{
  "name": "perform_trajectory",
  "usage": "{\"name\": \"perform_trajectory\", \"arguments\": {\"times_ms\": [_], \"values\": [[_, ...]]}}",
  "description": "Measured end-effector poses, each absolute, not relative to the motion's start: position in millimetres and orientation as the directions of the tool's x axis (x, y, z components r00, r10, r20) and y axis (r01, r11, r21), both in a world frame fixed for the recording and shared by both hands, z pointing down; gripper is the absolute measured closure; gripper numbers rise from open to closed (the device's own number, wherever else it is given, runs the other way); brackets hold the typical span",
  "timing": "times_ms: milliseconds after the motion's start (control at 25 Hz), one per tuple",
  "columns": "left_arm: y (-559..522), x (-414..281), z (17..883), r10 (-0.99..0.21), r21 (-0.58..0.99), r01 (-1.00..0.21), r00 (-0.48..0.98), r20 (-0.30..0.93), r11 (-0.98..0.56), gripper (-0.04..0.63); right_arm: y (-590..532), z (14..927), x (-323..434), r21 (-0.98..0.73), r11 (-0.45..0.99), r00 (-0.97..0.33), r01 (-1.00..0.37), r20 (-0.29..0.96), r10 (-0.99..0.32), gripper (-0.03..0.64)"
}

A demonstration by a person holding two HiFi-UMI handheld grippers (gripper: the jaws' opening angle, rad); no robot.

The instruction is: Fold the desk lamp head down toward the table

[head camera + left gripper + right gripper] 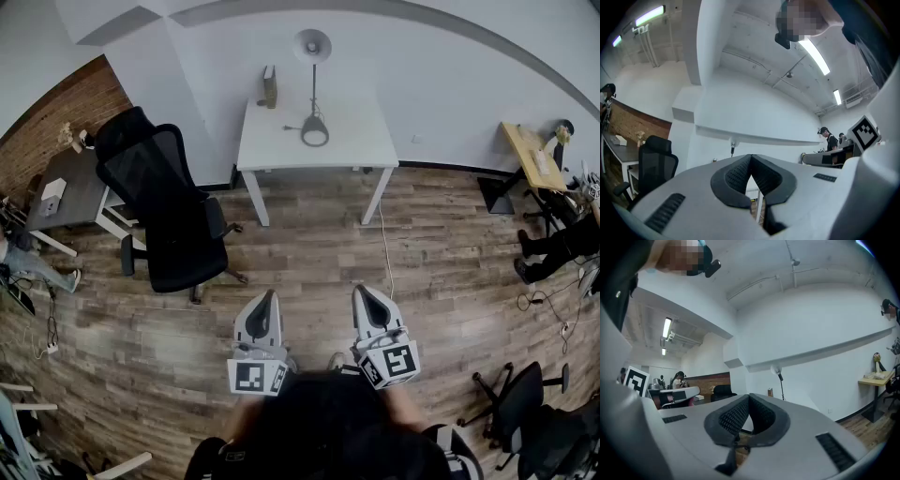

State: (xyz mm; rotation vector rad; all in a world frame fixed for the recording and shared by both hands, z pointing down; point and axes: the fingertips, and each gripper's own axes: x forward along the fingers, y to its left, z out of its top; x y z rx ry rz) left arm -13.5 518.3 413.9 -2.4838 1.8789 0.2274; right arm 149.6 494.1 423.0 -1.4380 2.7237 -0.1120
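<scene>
Lamp stands upright on the white counter, head raised, across the wooden floor, well apart from the left tool and right tool, both clenched on nothing

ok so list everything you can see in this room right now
desk lamp: one, grey, upright on the table
table: one, white, against the far wall
small upright object: one, olive, table's back left
office chair: one, black, left of the table
dark desk: one, far left, white box on it
wooden desk: one, light, far right
cable: one, pale, on the floor by the table
left gripper: one, grey, shut, empty, low centre
right gripper: one, grey, shut, empty, beside it
</scene>
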Motion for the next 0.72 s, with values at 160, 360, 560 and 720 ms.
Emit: {"name": "perform_trajectory", "arguments": {"times_ms": [160, 360, 560, 720], "values": [[514.2, -13.2, 412.4, -0.956, 0.076, -0.958, 0.266, -0.126, -0.277, 0.572, 490.6, 422.4, 149.4, -0.089, 0.562, -0.563, -0.822, -0.014, -0.826, 0.617], [513.9, -12.7, 412.0, -0.954, 0.076, -0.957, 0.269, -0.134, -0.281, 0.572, 491.1, 422.8, 149.8, -0.084, 0.562, -0.563, -0.823, -0.013, -0.827, 0.617], [511.6, -15.3, 410.1, -0.953, 0.083, -0.956, 0.27, -0.134, -0.282, 0.572, 488.9, 418.6, 147.8, -0.101, 0.559, -0.56, -0.823, -0.025, -0.828, 0.615], [509.8, -23.2, 408.9, -0.953, 0.095, -0.954, 0.268, -0.144, -0.283, 0.572, 487.0, 415.9, 141.8, -0.117, 0.555, -0.555, -0.824, -0.037, -0.831, 0.615]]}}
